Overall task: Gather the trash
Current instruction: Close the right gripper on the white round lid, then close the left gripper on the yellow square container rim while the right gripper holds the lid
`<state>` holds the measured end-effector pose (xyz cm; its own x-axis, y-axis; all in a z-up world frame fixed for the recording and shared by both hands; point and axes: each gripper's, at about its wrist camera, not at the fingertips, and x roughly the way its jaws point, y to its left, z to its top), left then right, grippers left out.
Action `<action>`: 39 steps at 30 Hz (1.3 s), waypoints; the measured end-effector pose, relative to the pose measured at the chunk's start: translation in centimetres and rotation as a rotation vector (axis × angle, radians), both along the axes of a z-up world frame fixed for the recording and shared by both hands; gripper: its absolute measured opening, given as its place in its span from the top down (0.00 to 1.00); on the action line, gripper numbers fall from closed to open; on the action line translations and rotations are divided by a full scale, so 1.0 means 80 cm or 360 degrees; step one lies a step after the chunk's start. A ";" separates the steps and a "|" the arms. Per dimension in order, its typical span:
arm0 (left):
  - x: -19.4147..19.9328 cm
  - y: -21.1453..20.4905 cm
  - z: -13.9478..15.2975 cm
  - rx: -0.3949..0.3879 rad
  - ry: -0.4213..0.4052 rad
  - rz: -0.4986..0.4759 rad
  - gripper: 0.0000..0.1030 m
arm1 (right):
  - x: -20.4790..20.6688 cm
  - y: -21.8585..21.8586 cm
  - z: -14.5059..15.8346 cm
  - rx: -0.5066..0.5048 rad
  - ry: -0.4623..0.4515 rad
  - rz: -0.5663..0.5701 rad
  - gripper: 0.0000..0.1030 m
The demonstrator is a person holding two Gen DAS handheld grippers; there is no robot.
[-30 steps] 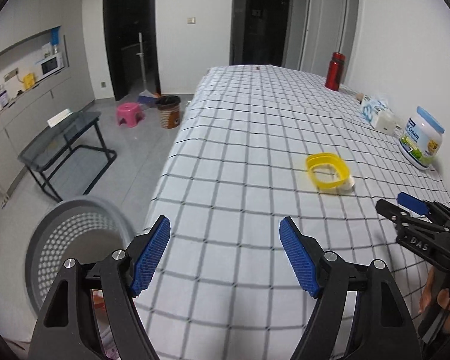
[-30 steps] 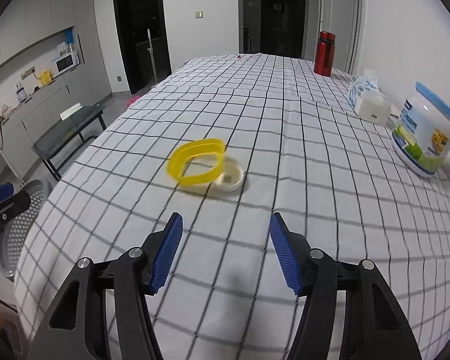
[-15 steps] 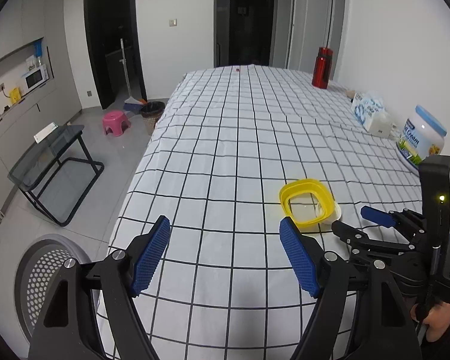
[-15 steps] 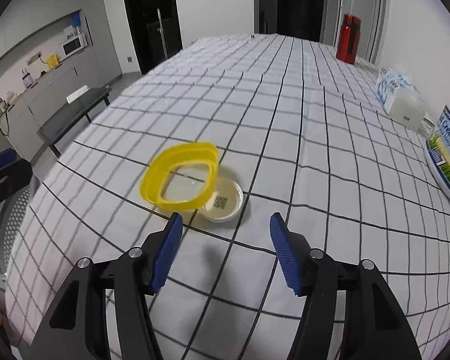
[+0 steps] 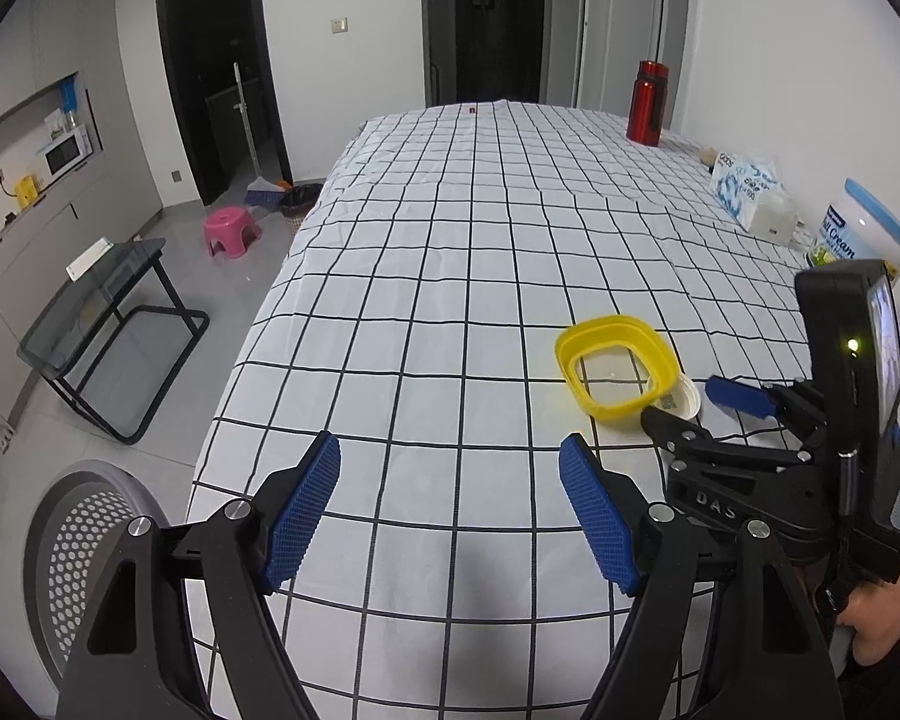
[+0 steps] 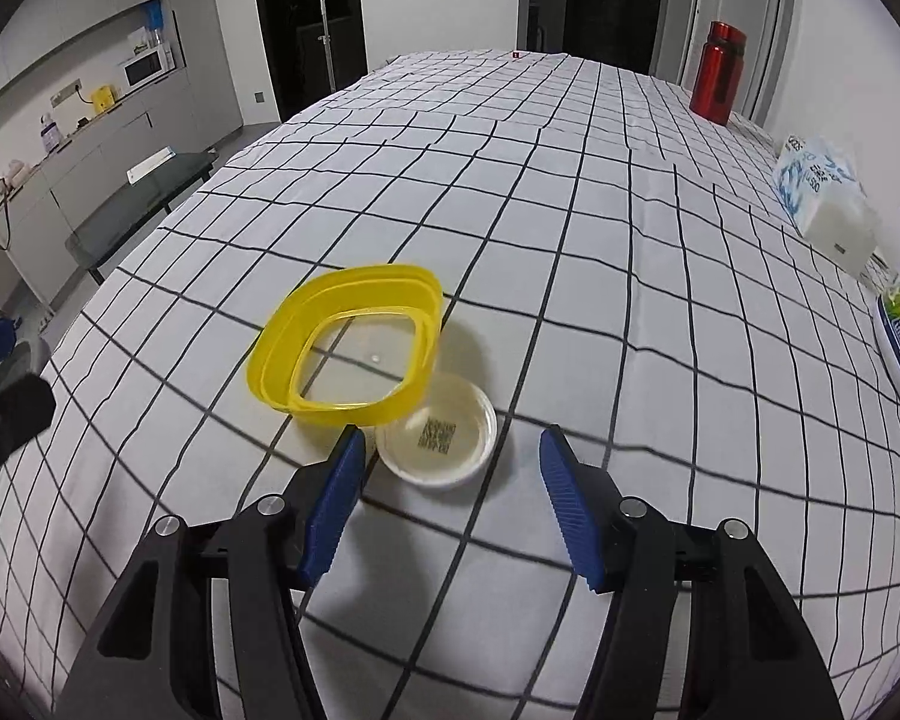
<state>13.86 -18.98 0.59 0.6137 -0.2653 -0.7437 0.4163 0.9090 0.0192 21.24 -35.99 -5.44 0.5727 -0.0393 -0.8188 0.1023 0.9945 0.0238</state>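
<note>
Left wrist view: left gripper [image 5: 450, 483] hangs over bare checked tablecloth [image 5: 450, 240], jaws wide, nothing between them. The trash lies well ahead and to the right of its fingers: a yellow lid frame [image 5: 617, 367] with a white round cap [image 5: 684, 401] tucked at its near-right edge. Right gripper [image 5: 699, 405] sits right at the cap, far closer than the left. Perforated grey bin [image 5: 84, 546] on the floor, down-left of the left fingers, off the table edge.

Right wrist view: right gripper [image 6: 453, 459] jaws part open, empty. White round cap [image 6: 437, 439] lies just ahead, between the fingertips' lines, nearer the left pad. Yellow lid frame [image 6: 345, 351] is ahead-left, overlapping the cap's far edge, long axis running left-right across the fingers. Judgement: the right hand takes this pick; a short push forward brackets the cap.
</note>
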 end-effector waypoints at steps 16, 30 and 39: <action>-0.005 -0.056 0.018 0.0002 -0.0016 -0.0038 0.27 | -0.057 -0.052 0.032 0.0129 -0.0112 -0.0149 0.62; 0.047 -0.133 -0.020 0.0006 0.0175 -0.0039 0.24 | -0.125 -0.116 0.055 0.0182 -0.0263 -0.0336 0.62; 0.070 -0.162 -0.042 0.0055 0.0268 -0.0008 0.24 | -0.131 -0.120 0.061 0.0257 -0.0305 -0.0306 0.62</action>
